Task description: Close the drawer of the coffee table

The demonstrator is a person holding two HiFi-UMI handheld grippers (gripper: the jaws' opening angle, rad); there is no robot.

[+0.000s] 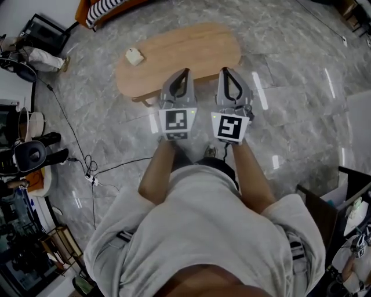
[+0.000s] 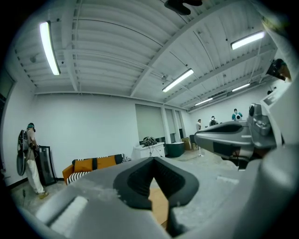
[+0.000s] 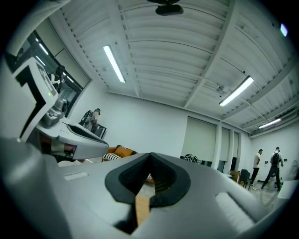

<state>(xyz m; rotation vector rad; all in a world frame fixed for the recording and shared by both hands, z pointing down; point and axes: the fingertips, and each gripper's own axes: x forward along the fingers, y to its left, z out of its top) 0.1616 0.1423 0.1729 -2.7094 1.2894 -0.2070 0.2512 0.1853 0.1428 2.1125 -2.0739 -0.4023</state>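
Note:
The oval wooden coffee table (image 1: 197, 49) stands on the marble floor ahead of me. A pale strip (image 1: 142, 100) pokes out under its near left edge; whether it is the drawer I cannot tell. My left gripper (image 1: 184, 71) and right gripper (image 1: 225, 70) are held level side by side, tips over the table's near edge. Both are shut with nothing in them. In the left gripper view the jaws (image 2: 153, 159) meet, with table wood (image 2: 159, 205) showing below them. The right gripper view shows its tips (image 3: 150, 154) closed, and a sliver of wood (image 3: 141, 208) under them.
A small cream object (image 1: 134, 56) lies on the table's left end. An orange sofa with a striped cushion (image 1: 102, 8) stands behind it. Cables (image 1: 87, 167) trail over the floor at left. A dark open box (image 1: 331, 204) is at right. People stand far off (image 3: 274, 172).

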